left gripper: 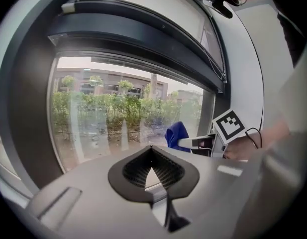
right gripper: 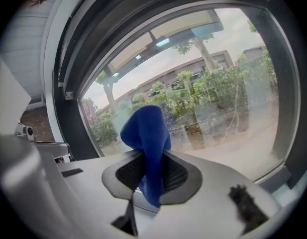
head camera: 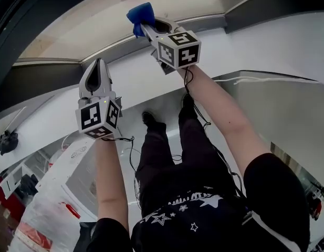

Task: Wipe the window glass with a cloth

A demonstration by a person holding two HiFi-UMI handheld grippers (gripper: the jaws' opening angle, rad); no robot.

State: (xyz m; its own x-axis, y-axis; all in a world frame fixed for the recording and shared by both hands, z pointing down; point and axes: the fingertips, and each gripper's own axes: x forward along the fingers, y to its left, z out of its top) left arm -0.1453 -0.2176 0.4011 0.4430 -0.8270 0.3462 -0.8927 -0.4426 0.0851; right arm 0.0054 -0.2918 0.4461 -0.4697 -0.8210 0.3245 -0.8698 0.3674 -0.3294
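The right gripper (head camera: 145, 26) is pinching one soft blue cloth (head camera: 139, 12) between ribbed fingers (right gripper: 180, 176), upper centre, near one smooth window glass (right gripper: 218, 98); the left gripper (head camera: 97, 67) is showing its fingers pressed together, empty.

Green shrubs (left gripper: 118, 114) stand outside before a low building (left gripper: 113, 81) — trees (right gripper: 207, 59) rise among them

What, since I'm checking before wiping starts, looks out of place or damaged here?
Nothing stands out. The blue cloth sits clamped in the right gripper near the window glass; the left gripper is shut and empty.
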